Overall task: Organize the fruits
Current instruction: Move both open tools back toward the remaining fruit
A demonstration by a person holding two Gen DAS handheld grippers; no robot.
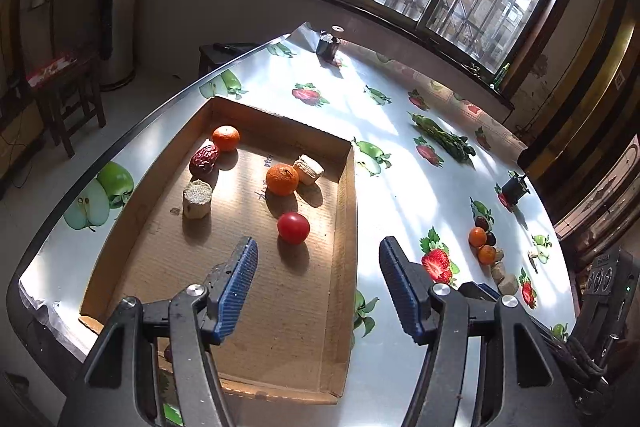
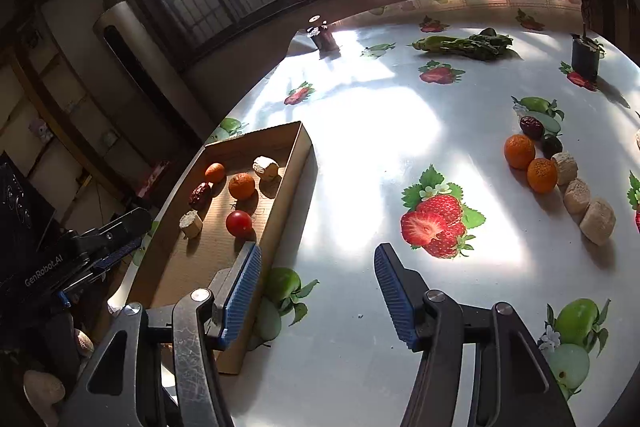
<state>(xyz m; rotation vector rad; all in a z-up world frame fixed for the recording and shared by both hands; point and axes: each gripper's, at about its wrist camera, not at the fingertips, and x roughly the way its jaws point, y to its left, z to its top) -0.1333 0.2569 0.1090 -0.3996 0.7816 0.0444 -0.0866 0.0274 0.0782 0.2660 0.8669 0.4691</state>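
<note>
A shallow cardboard tray (image 1: 344, 235) (image 2: 280, 211) lies on the table. In it are a red tomato (image 1: 293, 227) (image 2: 239, 223), two oranges (image 1: 282, 179) (image 1: 226, 138), a red date (image 1: 204, 159) and two beige cylinder pieces (image 1: 197, 199) (image 1: 309, 169). My left gripper (image 1: 318, 259) is open and empty above the tray's near end, just short of the tomato. My right gripper (image 2: 318, 267) is open and empty over the table beside the tray's right wall. A loose group lies to the right: two oranges (image 2: 519, 151) (image 2: 541, 175), a date (image 2: 531, 127), a dark fruit (image 2: 552, 145) and beige pieces (image 2: 576, 195).
The table (image 2: 360, 131) has a glossy white cloth printed with strawberries and apples. A bunch of green vegetables (image 2: 468, 45) lies at the far side. A small dark pot (image 2: 585, 57) stands far right and a dark jar (image 2: 322, 35) at the far edge. Wooden stools (image 1: 60, 91) stand left.
</note>
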